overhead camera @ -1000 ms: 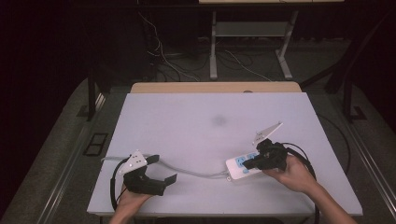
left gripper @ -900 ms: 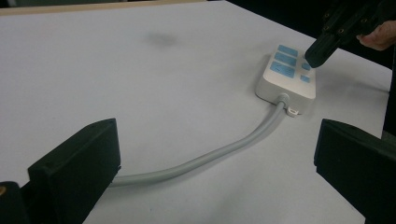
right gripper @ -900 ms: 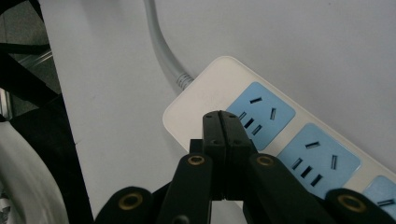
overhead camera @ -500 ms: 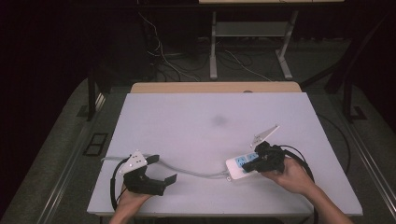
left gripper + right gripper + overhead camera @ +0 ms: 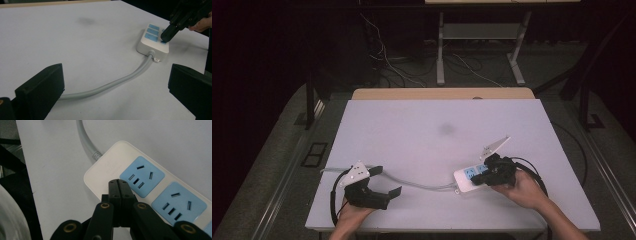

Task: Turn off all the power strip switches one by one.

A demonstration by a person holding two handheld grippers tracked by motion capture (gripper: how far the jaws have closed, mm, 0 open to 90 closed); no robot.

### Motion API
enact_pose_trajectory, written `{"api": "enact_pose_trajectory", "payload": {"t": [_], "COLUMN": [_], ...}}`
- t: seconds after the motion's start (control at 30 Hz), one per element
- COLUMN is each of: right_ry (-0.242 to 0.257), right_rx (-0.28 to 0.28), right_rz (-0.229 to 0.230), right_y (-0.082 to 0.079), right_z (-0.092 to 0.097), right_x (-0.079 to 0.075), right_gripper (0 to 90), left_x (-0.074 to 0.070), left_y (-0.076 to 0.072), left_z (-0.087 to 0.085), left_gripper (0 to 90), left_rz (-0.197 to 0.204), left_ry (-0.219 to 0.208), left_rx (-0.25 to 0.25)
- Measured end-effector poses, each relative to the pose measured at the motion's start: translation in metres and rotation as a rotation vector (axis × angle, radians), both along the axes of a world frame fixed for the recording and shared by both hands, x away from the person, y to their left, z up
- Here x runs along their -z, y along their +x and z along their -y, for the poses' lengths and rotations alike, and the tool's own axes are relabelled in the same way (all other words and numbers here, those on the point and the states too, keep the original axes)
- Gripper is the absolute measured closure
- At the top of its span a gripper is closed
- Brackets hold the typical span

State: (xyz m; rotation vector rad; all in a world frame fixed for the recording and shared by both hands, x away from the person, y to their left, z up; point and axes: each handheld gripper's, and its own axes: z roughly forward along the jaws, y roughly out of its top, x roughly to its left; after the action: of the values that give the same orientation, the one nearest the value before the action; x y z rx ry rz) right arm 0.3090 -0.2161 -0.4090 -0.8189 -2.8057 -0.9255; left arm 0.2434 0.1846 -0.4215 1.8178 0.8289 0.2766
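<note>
1. under the right gripper (image 5: 118, 185), a white power strip (image 5: 473, 178) with blue sockets lies on the table (image 5: 432, 130); the pressed-together jaws touch its cable end.
2. its grey cable (image 5: 117, 82) runs toward the left gripper (image 5: 382, 182), whose jaws are spread, empty, well apart from the strip.

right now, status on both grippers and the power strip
Right hand-held gripper shut, tips on the power strip near its cable end. Left hand-held gripper open, empty, astride the grey cable. Table unobstructed.
</note>
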Motion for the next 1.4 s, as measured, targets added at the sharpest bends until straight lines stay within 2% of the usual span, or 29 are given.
{"api": "enact_pose_trajectory", "payload": {"t": [0.33,0.4,0.43,0.5,0.6,0.73,0.83,1.13,1.23,1.37,1.4], "right_ry": [0.003,0.035,0.046,0.042,0.057,0.024,0.036,0.038,0.011,-0.02,-0.015], "right_rx": [-0.016,-0.026,-0.023,-0.024,-0.016,-0.016,-0.016,-0.028,-0.032,-0.033,-0.044], "right_rz": [0.025,0.002,0.013,0.024,-0.001,0.012,-0.006,0.004,0.025,0.025,0.03], "right_y": [-0.0016,-0.0012,-0.0027,-0.0024,0.0011,-0.0008,0.0009,0.0009,-0.0012,-0.0016,-0.0018], "right_z": [0.0003,0.0013,0.0003,-0.0012,-0.0004,-0.0027,-0.0014,-0.0014,-0.0045,-0.0082,-0.0086], "right_x": [0.0009,0.0038,0.0051,0.0051,0.0063,0.0049,0.0057,0.0054,0.0033,0.0007,-0.0001], "right_gripper": [90.0,90.0,90.0,90.0,90.0,90.0,90.0,90.0,90.0,90.0,90.0], "left_x": [0.0,-0.0001,-0.0003,-0.0008,-0.0011,-0.0013,-0.0014,-0.0001,0.0,-0.0003,-0.0003], "left_y": [-0.0002,-0.0001,-0.0003,-0.0009,-0.0017,-0.0014,-0.0014,-0.0001,0.0004,0.0002,0.0002], "left_z": [-0.0001,0.0001,0.0002,0.0003,-0.0001,-0.002,-0.0021,-0.0002,-0.0006,-0.001,-0.0011], "left_gripper": [0.0,0.0,0.0,0.0,0.0,0.0,0.0,0.0,0.0,0.0,0.0], "left_rz": [0.0,0.0,0.001,0.003,0.004,0.004,0.006,-0.001,0.001,0.003,0.002], "left_ry": [-0.002,-0.002,-0.003,-0.002,-0.003,-0.009,-0.009,-0.001,-0.002,-0.005,-0.006], "left_rx": [-0.001,-0.001,-0.001,0.0,-0.001,-0.007,-0.007,-0.003,-0.004,-0.004,-0.006]}}
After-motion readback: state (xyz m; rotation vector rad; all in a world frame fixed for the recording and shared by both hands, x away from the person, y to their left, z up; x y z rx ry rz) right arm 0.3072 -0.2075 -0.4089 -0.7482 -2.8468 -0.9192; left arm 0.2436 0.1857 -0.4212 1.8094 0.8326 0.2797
